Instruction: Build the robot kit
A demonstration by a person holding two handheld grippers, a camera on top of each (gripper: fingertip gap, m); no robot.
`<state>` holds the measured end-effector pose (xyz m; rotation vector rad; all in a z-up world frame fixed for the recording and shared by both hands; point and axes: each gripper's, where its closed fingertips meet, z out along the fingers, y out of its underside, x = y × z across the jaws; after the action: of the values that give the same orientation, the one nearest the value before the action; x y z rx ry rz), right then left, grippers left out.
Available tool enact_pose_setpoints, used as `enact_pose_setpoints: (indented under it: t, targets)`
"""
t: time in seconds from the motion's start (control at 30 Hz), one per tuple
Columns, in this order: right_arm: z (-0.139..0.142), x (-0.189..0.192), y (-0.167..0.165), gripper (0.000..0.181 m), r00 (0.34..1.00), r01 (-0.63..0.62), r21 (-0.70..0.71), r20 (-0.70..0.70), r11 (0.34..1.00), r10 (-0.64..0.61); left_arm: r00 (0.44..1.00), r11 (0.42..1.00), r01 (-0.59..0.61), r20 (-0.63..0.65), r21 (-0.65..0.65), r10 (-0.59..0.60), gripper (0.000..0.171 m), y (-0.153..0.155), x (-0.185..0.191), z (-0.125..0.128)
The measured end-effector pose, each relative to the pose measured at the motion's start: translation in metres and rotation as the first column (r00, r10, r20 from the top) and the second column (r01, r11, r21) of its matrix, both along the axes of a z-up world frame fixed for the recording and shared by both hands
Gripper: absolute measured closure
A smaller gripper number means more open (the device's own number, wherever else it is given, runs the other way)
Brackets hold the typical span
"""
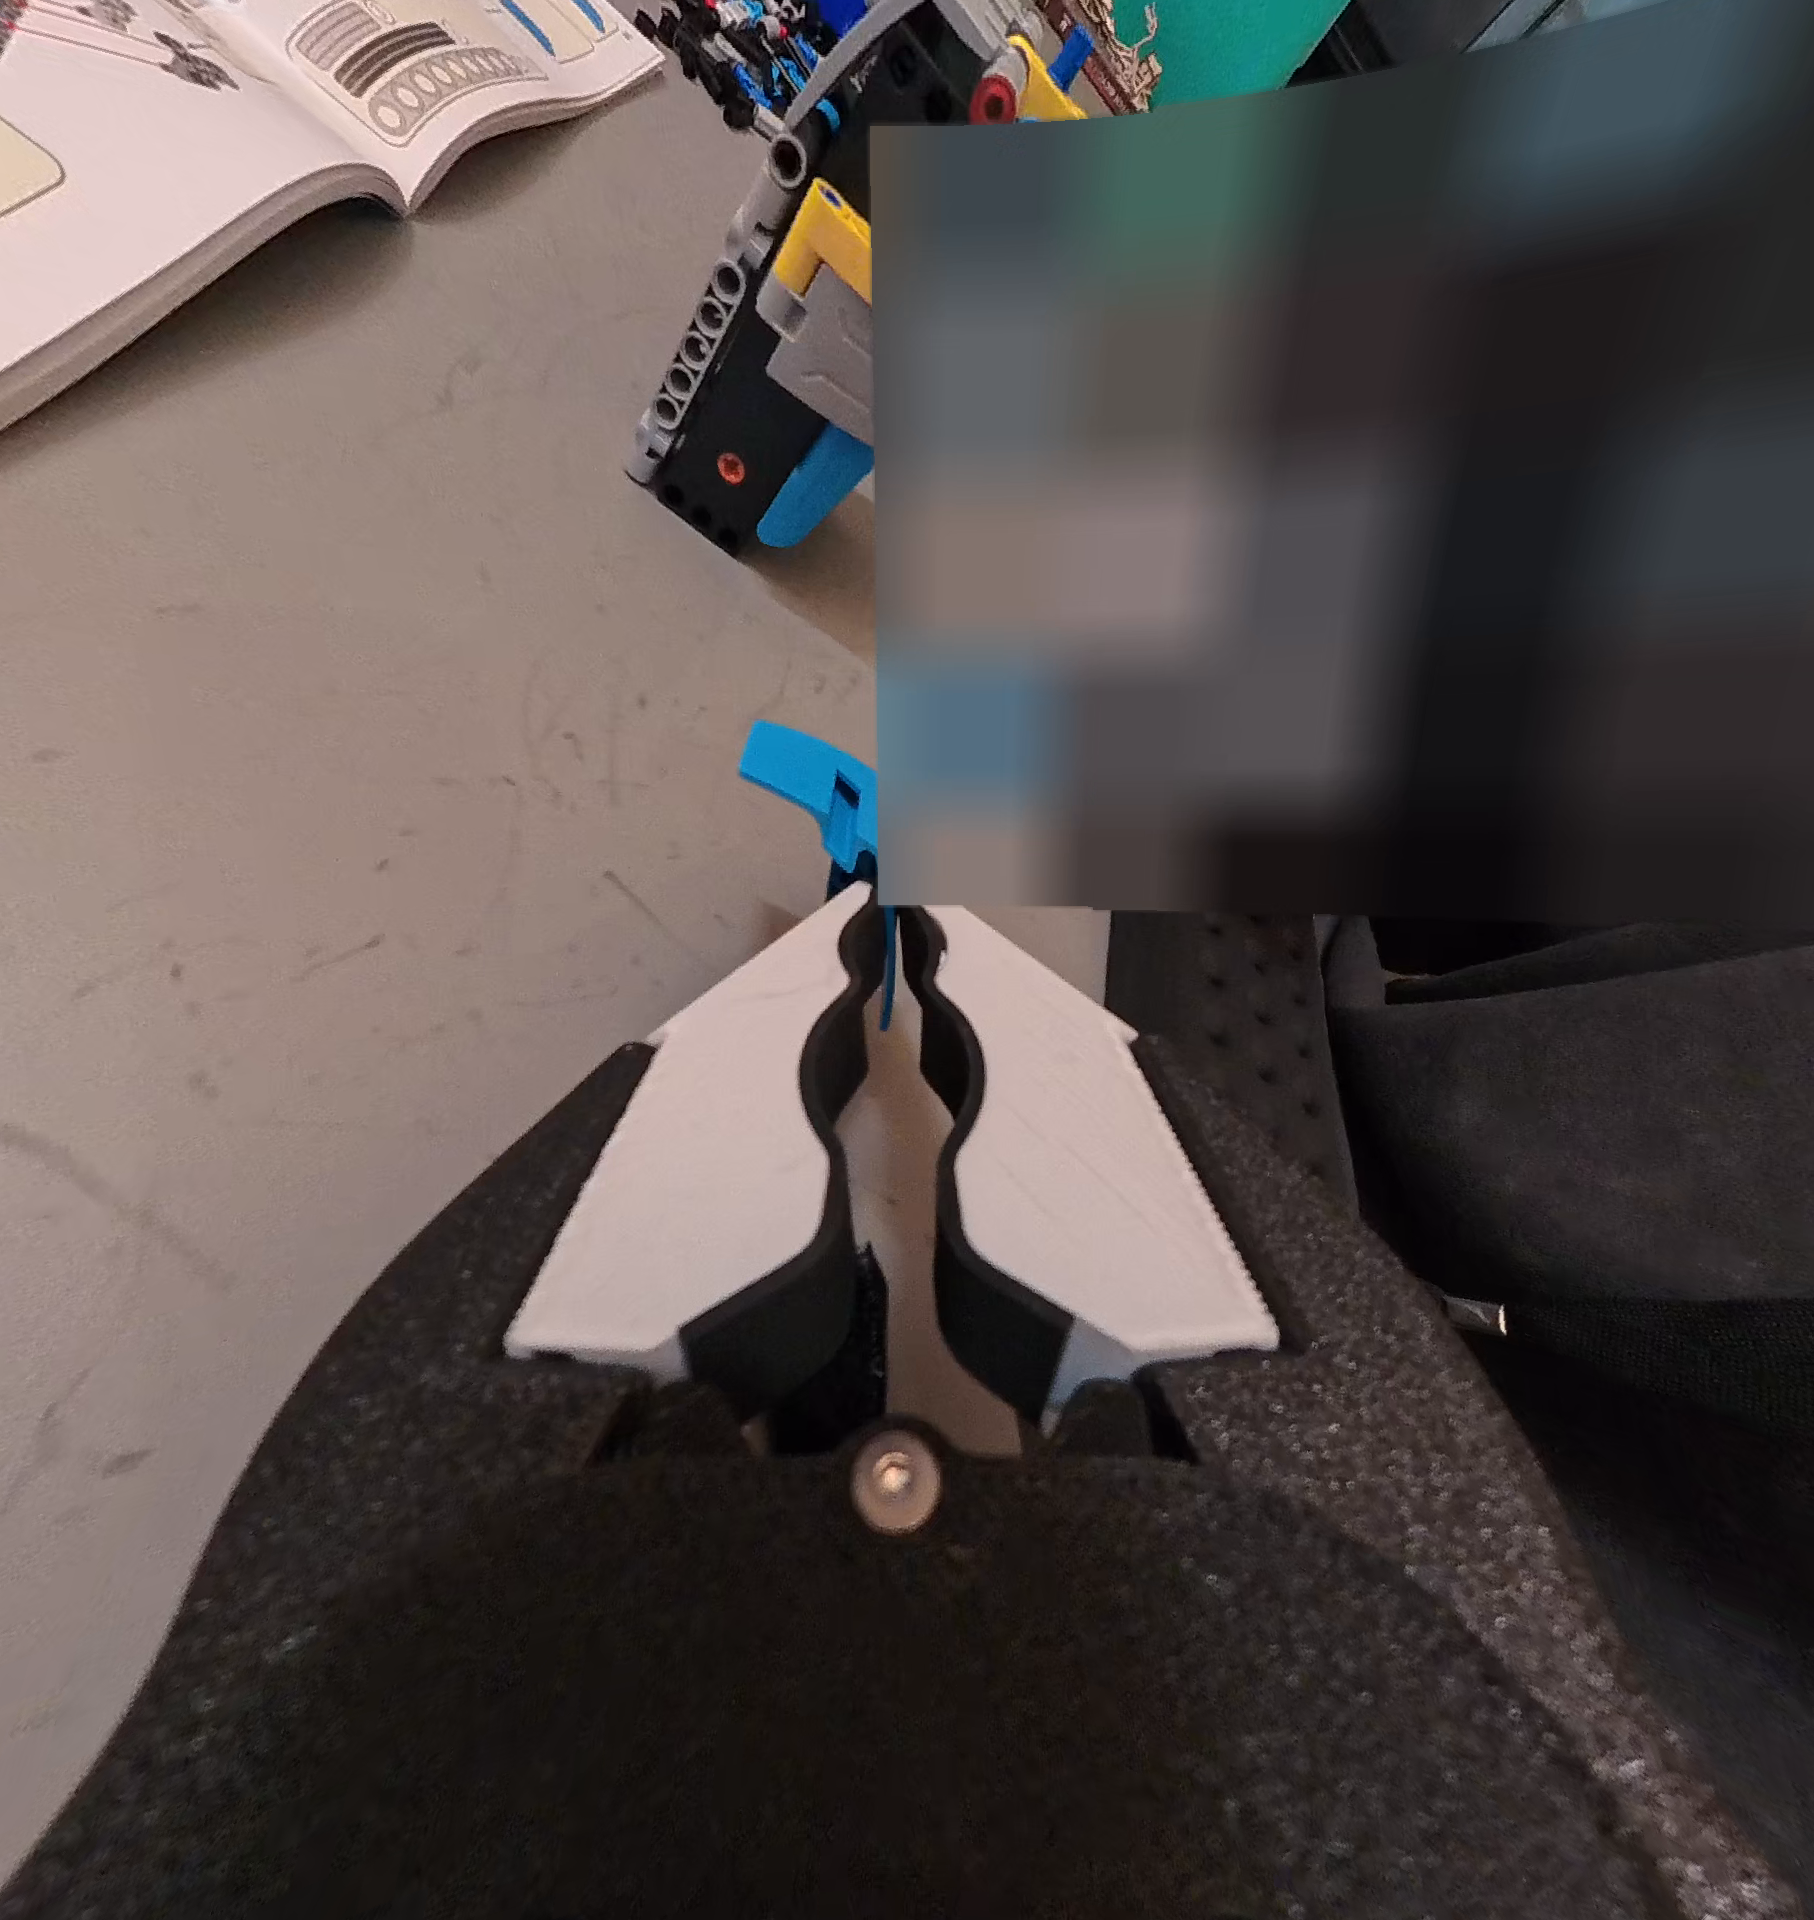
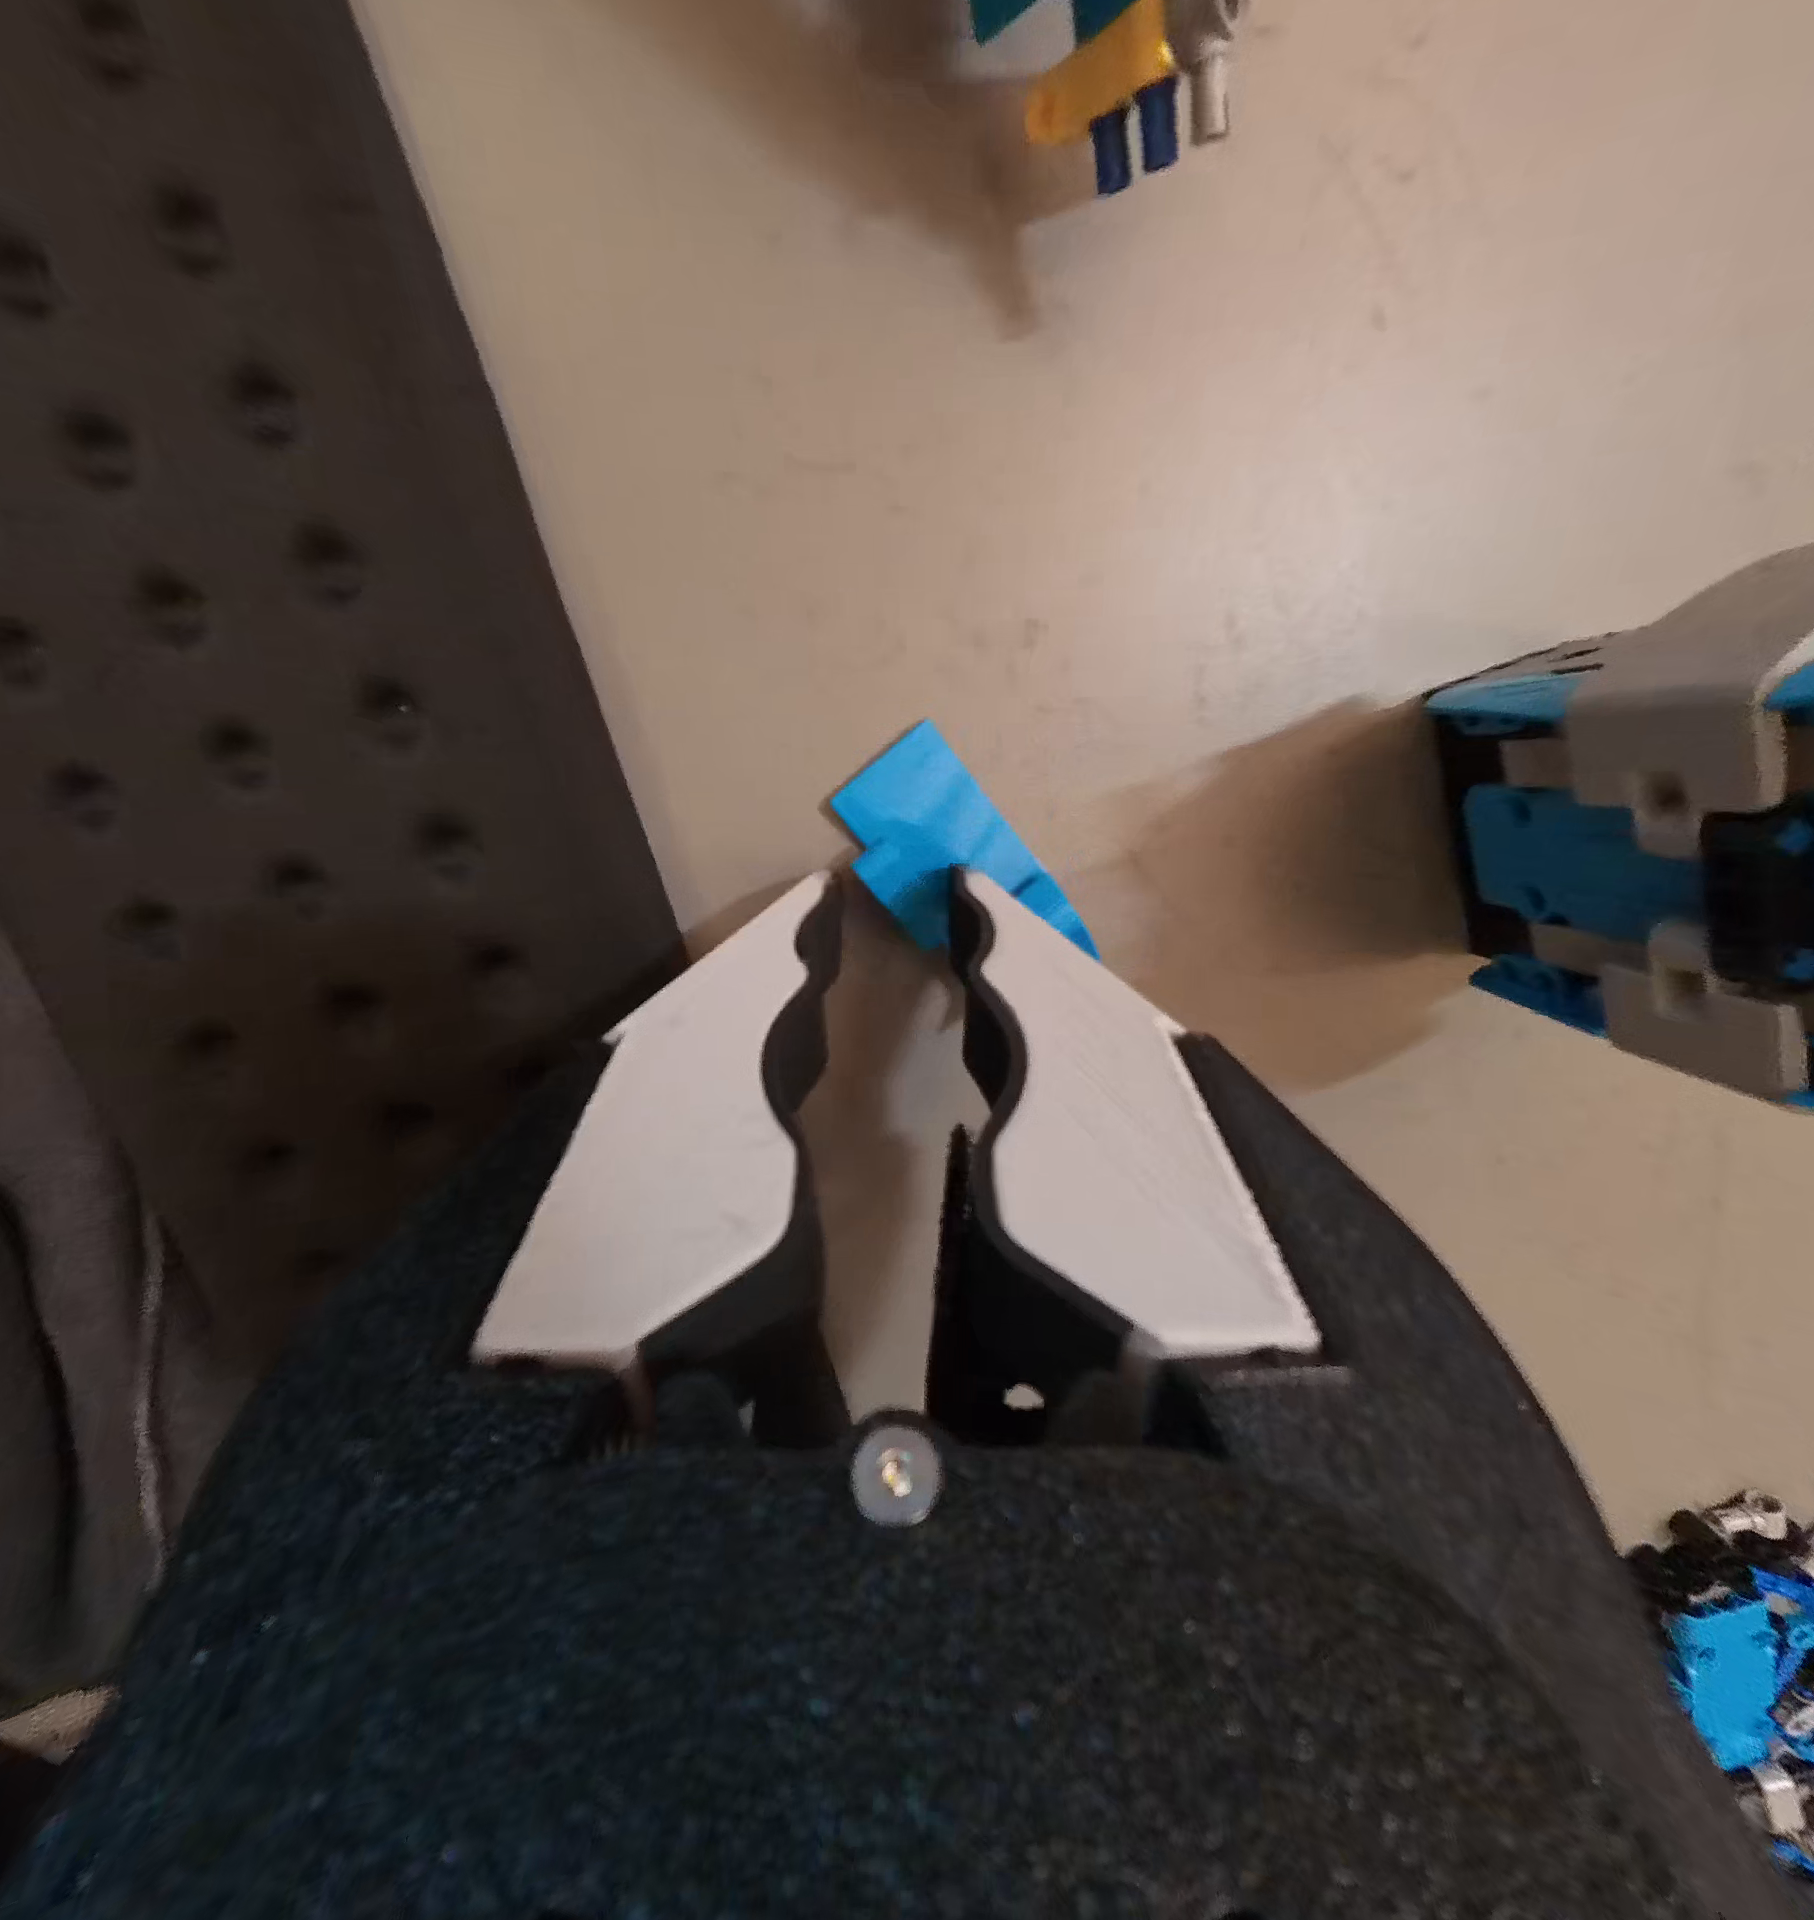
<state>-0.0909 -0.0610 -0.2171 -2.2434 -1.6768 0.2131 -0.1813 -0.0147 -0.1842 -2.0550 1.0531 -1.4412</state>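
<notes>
Grippers and held pieces, both wrist views. The left gripper point(image 1: 890, 920) has its jaws nearly together, pinching the thin lower edge of a blue curved panel point(image 1: 804, 774) at the very tips; the rest of the panel rises above and left of the fingers, partly hidden by a masking patch. The right gripper point(image 2: 898, 894) has its jaws a little apart, and a blue stepped panel point(image 2: 918, 821) sits between the tips, apparently gripped by its lower corner; motion blur prevents certainty about contact on the left finger. Both pieces look like moulded plastic, judged light, stiff and smooth, so likely to pivot or slip when held by a thin edge; a hold deeper on a flat face would probably be steadier.

Surroundings: a scuffed grey tabletop point(image 1: 311, 727) carries an open instruction booklet point(image 1: 207, 156) at the far left and a part-built model of black, grey, yellow and blue pieces point(image 1: 747, 395) ahead of the left gripper. In the right wrist view, a blue-and-grey built section point(image 2: 1661, 883) lies at right, a heap of loose small parts point(image 2: 1755, 1683) at lower right, a small yellow-and-blue subassembly point(image 2: 1121, 94) at top, and a dark perforated panel point(image 2: 207, 571) at left.
</notes>
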Motion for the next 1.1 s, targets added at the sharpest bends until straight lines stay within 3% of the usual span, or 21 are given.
enact_pose_setpoints:
  t: [0.07, 0.13, 0.23, 0.3, 0.4, 0.5, 0.57, 0.63, 0.7, 0.8, 0.87, 0.97, 1.1]
  targets:
    - [0.000, 0.002, 0.007, 0.174, 0.999, -0.022, 0.104, 0.041, 0.994, 0.018, 1.000, 1.000, 0.001, -0.001, 0.002, -0.001, 0.171, 0.000, 0.000, 0.000]
    - [0.002, 0.001, 0.008, 0.174, 0.993, -0.089, 0.211, 0.093, 0.973, 0.070, 1.000, 1.000, 0.005, -0.001, 0.002, -0.005, 0.171, -0.001, 0.000, 0.000]
    - [0.018, -0.012, 0.014, 0.174, 0.979, -0.198, 0.422, 0.135, 0.885, 0.155, 1.000, 1.000, 0.015, 0.004, -0.007, -0.015, 0.171, -0.004, 0.001, 0.001]
    - [0.030, -0.028, 0.018, 0.174, 0.964, -0.266, 0.572, 0.158, 0.776, 0.215, 0.999, 0.999, 0.033, 0.031, -0.041, -0.032, 0.171, -0.009, 0.003, 0.004]
    - [0.036, -0.049, 0.022, 0.174, 0.914, -0.402, 0.725, 0.279, 0.559, 0.295, 0.995, 0.992, 0.056, 0.093, -0.113, -0.045, 0.171, -0.013, 0.004, 0.012]
    - [0.014, -0.060, 0.014, 0.174, 0.804, -0.580, 0.682, 0.388, 0.446, 0.451, 0.996, 0.992, 0.035, 0.092, -0.120, -0.024, 0.171, -0.008, 0.002, 0.012]
    - [0.006, -0.056, 0.013, 0.174, 0.796, -0.590, 0.661, 0.376, 0.465, 0.475, 0.997, 0.993, 0.029, 0.075, -0.113, -0.020, 0.171, -0.007, 0.002, 0.010]
    - [0.005, -0.052, 0.011, 0.174, 0.840, -0.523, 0.621, 0.262, 0.583, 0.474, 0.998, 0.994, 0.035, 0.063, -0.099, -0.029, 0.171, -0.009, 0.002, 0.008]
    - [0.003, -0.048, 0.008, 0.173, 0.857, -0.490, 0.575, 0.181, 0.656, 0.482, 0.998, 0.995, 0.053, 0.046, -0.085, -0.049, 0.171, -0.013, 0.003, 0.005]
    - [0.001, -0.045, 0.004, 0.173, 0.869, -0.462, 0.565, 0.137, 0.684, 0.475, 0.997, 0.996, 0.078, 0.014, -0.048, -0.078, 0.171, -0.019, 0.006, 0.001]
    - [-0.001, -0.045, 0.005, 0.173, 0.870, -0.465, 0.580, 0.159, 0.669, 0.468, 0.997, 0.998, 0.063, -0.035, -0.002, -0.063, 0.171, -0.019, 0.009, -0.006]
    - [0.000, -0.047, 0.004, 0.173, 0.829, -0.538, 0.621, 0.268, 0.569, 0.491, 0.999, 0.999, 0.024, -0.049, 0.030, -0.022, 0.171, -0.016, 0.018, -0.007]
    - [0.004, -0.055, 0.004, 0.170, 0.786, -0.596, 0.651, 0.352, 0.471, 0.509, 0.993, 0.996, 0.092, -0.071, 0.020, -0.090, 0.171, -0.033, 0.030, -0.011]
